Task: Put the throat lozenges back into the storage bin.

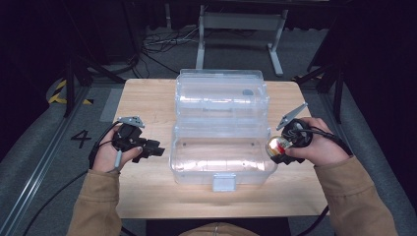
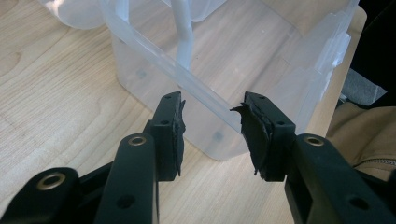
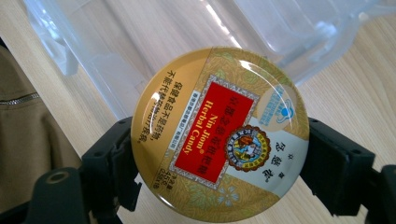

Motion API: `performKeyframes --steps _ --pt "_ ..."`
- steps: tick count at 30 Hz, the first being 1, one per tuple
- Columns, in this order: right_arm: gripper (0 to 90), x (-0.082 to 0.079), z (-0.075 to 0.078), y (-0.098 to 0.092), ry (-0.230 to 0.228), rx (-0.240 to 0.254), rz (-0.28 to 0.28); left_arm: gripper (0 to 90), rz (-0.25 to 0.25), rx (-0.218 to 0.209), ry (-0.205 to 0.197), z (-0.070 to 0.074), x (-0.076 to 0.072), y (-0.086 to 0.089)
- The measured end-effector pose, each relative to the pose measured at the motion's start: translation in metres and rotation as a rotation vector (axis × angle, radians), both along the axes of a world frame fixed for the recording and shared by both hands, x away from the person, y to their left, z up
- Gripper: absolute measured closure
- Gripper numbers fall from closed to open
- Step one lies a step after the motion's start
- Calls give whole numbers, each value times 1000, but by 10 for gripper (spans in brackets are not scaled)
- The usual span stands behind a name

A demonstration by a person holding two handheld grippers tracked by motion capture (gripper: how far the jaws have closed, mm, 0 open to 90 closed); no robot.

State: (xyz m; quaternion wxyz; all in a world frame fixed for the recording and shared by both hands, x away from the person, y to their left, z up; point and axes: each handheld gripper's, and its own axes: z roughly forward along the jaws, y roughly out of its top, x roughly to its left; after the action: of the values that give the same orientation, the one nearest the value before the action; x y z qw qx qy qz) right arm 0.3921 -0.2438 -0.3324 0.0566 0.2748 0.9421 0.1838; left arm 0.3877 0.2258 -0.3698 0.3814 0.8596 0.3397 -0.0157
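A clear plastic box (image 1: 221,157) stands open in the middle of the wooden table, its lid (image 1: 221,96) tipped back. My right gripper (image 1: 281,150) is shut on a round gold candy tin (image 1: 276,145) just beside the box's right wall. In the right gripper view the tin (image 3: 219,128) spans both jaws, its red "Herbal Candy" label facing the camera, with the box (image 3: 289,28) behind it. My left gripper (image 1: 156,150) rests at the box's left side, open with nothing between its fingers. The left gripper view has the jaws wide apart, aimed at the box's corner (image 2: 219,135).
The wooden table (image 1: 147,103) has bare room left and right of the box. A latch (image 1: 224,182) hangs at the box's front. Cables and a metal frame (image 1: 241,22) lie on the floor beyond the far edge. The person's tan sleeves (image 1: 96,201) come in from below.
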Motion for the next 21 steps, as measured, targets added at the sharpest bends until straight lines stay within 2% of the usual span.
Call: performKeyframes --steps 11,15,21 --pt "200 4 2 22 8 -8 46 593 5 -5 -2 1 0 3" --pt "200 6 1 26 18 11 37 592 12 -10 -5 2 0 5" --pt "199 8 -2 30 28 6 39 593 10 -7 -4 2 0 6"
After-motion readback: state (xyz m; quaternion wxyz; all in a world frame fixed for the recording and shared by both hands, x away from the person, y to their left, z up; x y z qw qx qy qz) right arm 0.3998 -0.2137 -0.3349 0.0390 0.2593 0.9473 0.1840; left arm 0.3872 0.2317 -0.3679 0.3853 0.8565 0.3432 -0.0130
